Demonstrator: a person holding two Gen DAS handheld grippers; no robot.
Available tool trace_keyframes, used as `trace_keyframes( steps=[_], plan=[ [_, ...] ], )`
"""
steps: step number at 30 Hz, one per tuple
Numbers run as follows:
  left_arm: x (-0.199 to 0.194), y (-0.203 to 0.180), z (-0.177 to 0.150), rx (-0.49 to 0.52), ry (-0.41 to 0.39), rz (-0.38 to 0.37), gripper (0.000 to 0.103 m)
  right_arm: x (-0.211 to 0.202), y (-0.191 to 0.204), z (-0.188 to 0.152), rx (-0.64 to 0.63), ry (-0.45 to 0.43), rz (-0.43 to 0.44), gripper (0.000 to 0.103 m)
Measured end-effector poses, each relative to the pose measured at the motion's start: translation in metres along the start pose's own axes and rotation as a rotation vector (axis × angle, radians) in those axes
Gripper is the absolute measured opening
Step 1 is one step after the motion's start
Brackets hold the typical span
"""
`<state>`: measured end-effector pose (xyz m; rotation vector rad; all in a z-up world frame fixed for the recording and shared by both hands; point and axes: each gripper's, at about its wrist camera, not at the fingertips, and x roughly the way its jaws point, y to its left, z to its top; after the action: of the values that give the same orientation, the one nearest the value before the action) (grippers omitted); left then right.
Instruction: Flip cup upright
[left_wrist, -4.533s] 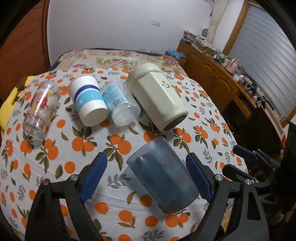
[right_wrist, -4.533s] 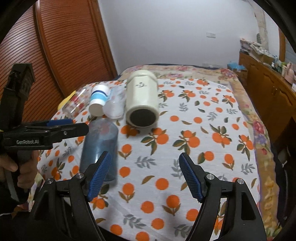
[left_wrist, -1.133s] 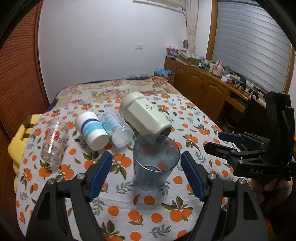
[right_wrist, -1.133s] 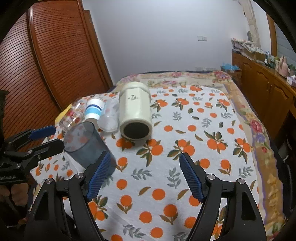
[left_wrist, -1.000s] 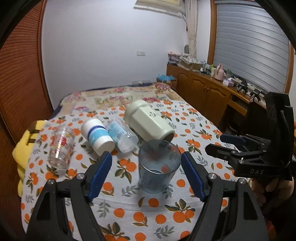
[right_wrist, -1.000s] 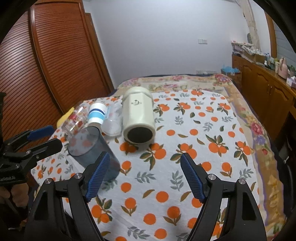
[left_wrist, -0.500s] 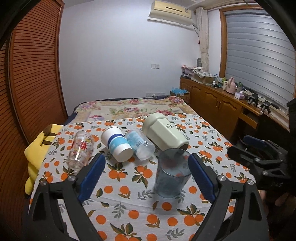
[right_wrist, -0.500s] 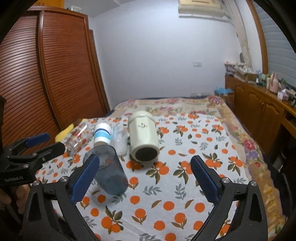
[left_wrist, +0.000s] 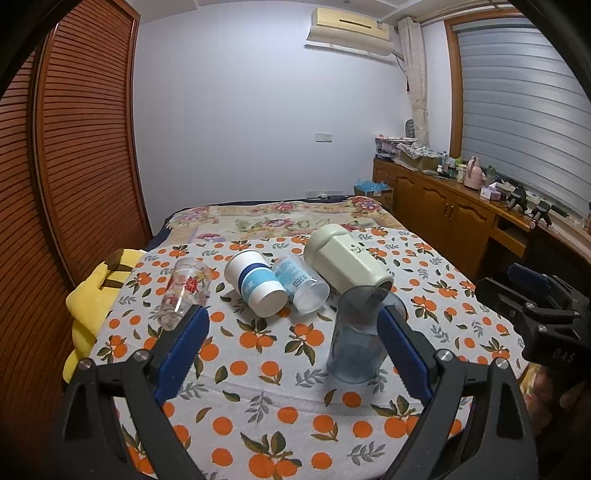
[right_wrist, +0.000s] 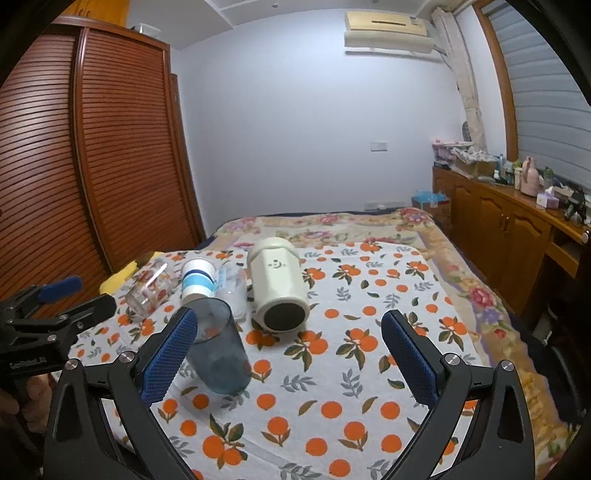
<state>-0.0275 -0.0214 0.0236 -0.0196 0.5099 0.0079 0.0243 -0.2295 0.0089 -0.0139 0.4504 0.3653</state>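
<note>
1. The blue cup (left_wrist: 356, 336) is seen standing upright, mouth up, near the front of the surface (left_wrist: 258, 406), just in front of the cream mug (left_wrist: 345, 258).
2. The flip looks done for that one (the other four cups lie on their sides, so maybe more is left).
3. Five cups are counted: blue cup, cream mug, white-and-blue cup (left_wrist: 255, 282), clear plastic cup (left_wrist: 303, 284), printed glass (left_wrist: 184, 291).
4. Left gripper (left_wrist: 291, 350) and right gripper (right_wrist: 291, 354) are both spread wide, nothing held.
</note>
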Motion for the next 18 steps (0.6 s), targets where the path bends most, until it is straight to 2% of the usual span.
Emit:
trace_keyframes(
  steps=[18],
  plan=[
    [-0.0035, 0.0042, -0.0022, -0.017, -0.002, 0.01, 0.093, 0.0, 0.0029, -0.0022, -0.012, -0.007, -0.011, 0.101]
  ],
)
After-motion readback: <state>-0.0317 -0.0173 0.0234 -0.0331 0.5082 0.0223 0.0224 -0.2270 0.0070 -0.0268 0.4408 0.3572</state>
